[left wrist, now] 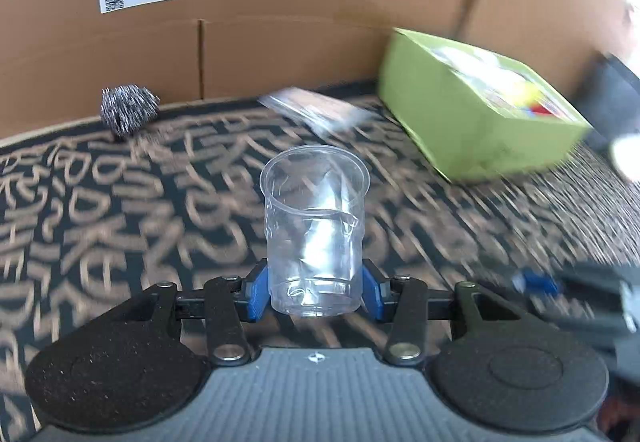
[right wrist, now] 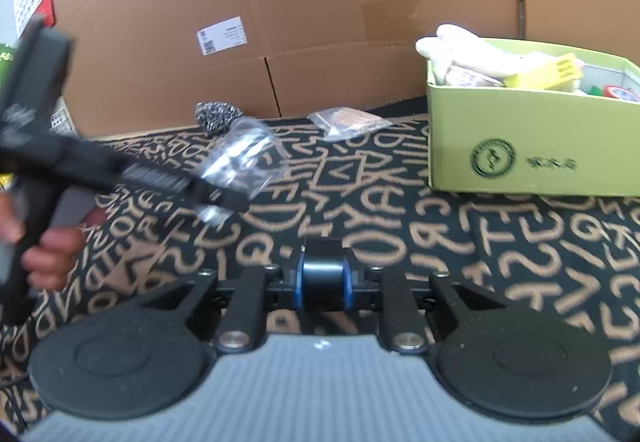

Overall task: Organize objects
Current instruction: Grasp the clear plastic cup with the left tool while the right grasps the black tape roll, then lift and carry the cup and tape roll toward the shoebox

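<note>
My left gripper (left wrist: 316,292) is shut on a clear plastic cup (left wrist: 315,230), held upright above the letter-patterned cloth (left wrist: 120,226). The cup also shows in the right wrist view (right wrist: 248,158), tilted at the end of the left gripper's arm. My right gripper (right wrist: 323,284) is shut on a small black cylinder-like object (right wrist: 323,274), low over the cloth. A green box (left wrist: 476,102) holding mixed items stands at the right; it also shows in the right wrist view (right wrist: 532,130). The right gripper's body (left wrist: 572,294) appears blurred at the lower right in the left wrist view.
A steel wool scrubber (left wrist: 128,108) lies by the cardboard wall (left wrist: 280,2), also seen in the right wrist view (right wrist: 216,116). A clear plastic bag (left wrist: 320,110) lies near the wall, also in the right wrist view (right wrist: 348,122). A hand (right wrist: 52,254) grips the left gripper's handle.
</note>
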`<action>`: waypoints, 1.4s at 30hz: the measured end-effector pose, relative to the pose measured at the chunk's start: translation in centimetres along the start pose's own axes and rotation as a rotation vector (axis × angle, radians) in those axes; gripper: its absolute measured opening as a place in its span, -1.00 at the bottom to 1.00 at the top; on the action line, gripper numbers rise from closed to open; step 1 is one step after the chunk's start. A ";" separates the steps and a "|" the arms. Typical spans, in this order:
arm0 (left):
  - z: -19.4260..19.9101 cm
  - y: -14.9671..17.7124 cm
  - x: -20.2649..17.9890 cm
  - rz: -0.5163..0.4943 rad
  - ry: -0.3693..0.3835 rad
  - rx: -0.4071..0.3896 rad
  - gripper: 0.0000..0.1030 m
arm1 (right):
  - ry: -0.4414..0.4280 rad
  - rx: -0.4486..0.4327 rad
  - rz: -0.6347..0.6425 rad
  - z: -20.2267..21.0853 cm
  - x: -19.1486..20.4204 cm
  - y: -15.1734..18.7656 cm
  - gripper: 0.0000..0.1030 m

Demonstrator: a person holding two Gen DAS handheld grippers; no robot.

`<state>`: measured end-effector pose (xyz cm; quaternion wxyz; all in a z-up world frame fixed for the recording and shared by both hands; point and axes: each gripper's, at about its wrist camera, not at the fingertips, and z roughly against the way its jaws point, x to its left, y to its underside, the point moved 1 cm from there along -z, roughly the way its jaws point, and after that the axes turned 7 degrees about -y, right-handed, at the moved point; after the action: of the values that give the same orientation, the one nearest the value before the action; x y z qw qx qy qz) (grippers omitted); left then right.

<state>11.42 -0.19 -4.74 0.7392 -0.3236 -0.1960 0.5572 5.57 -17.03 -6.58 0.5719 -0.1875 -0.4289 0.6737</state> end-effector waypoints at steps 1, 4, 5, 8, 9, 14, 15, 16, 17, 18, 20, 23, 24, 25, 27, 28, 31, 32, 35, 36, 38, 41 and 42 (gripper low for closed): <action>0.7 0.8 -0.4 -0.007 0.009 0.003 -0.02 | 0.003 0.001 0.003 0.6 0.1 0.3 -0.65; 1.2 2.2 -1.3 -0.011 -0.017 -0.005 0.15 | 0.015 0.001 0.002 1.6 0.1 1.2 -0.65; 1.4 2.4 -1.4 -0.017 -0.032 -0.011 0.25 | 0.028 0.000 0.001 1.8 0.0 1.3 -0.64; 1.7 2.4 -1.8 -0.028 -0.086 -0.042 0.42 | 0.080 -0.006 0.007 2.2 -0.1 1.8 -0.28; 1.7 2.4 -1.9 -0.035 -0.095 -0.047 0.43 | 0.097 -0.017 0.013 2.5 -0.2 1.9 -0.04; 1.4 1.6 -2.2 -0.037 -0.103 -0.045 0.47 | 0.104 -0.050 0.012 3.5 -0.4 2.0 0.03; 1.3 1.5 -2.4 -0.040 -0.094 -0.045 0.47 | 0.087 -0.054 0.008 3.6 -0.4 2.1 0.03; 1.2 1.4 -2.5 -0.044 -0.088 -0.048 0.46 | 0.077 -0.055 0.008 3.7 -0.3 2.1 0.03; 1.1 1.4 -2.6 -0.050 -0.085 -0.046 0.40 | 0.072 -0.054 0.013 3.7 -0.2 2.1 0.03; 0.9 1.3 -2.8 -0.052 -0.088 -0.042 0.39 | 0.070 -0.050 0.022 3.7 0.0 2.1 0.03; 0.8 1.3 -3.0 -0.051 -0.088 -0.041 0.39 | 0.065 -0.040 0.033 3.5 0.3 2.2 0.02; 0.6 1.2 -3.2 -0.048 -0.101 -0.046 0.41 | 0.050 -0.024 0.024 3.0 0.4 2.3 -0.02; 0.4 1.1 -3.2 -0.049 -0.108 -0.047 0.41 | 0.050 -0.017 0.021 2.8 0.4 2.3 -0.06; 0.2 1.0 -3.2 -0.054 -0.112 -0.046 0.41 | 0.050 -0.013 0.021 2.6 0.5 2.3 -0.08; 0.0 0.9 -3.2 -0.062 -0.106 -0.041 0.27 | 0.046 -0.004 0.026 2.3 0.7 2.3 -0.13; -0.1 0.9 -3.1 -0.065 -0.097 -0.037 0.08 | 0.043 0.000 0.028 2.2 0.8 2.4 -0.14; -0.3 1.0 -3.0 -0.058 -0.102 -0.035 0.12 | 0.040 0.017 0.025 1.7 0.9 2.5 -0.18; -0.4 1.1 -3.0 -0.055 -0.107 -0.037 0.12 | 0.044 0.018 0.028 1.6 1.0 2.5 -0.22; -0.3 1.3 -3.0 -0.059 -0.094 -0.045 0.07 | 0.046 0.020 0.029 1.6 1.0 2.5 -0.36; -0.2 1.4 -2.9 -0.056 -0.088 -0.054 0.04 | 0.044 0.020 0.025 1.6 0.9 2.5 -0.45; 0.4 1.4 -2.8 -0.043 -0.064 -0.078 0.02 | 0.045 0.014 0.014 1.8 0.6 2.5 -0.65; 2.0 1.5 -2.9 -0.045 -0.035 -0.141 0.02 | 0.036 -0.017 0.006 2.6 0.4 2.5 -0.65; 2.5 1.4 -3.0 -0.048 -0.028 -0.158 0.02 | 0.035 -0.028 0.011 3.0 0.4 2.4 -0.65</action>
<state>7.94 -2.20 -3.71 0.7216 -0.3683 -0.2574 0.5267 1.80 -17.70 -6.69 0.5730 -0.2096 -0.4270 0.6674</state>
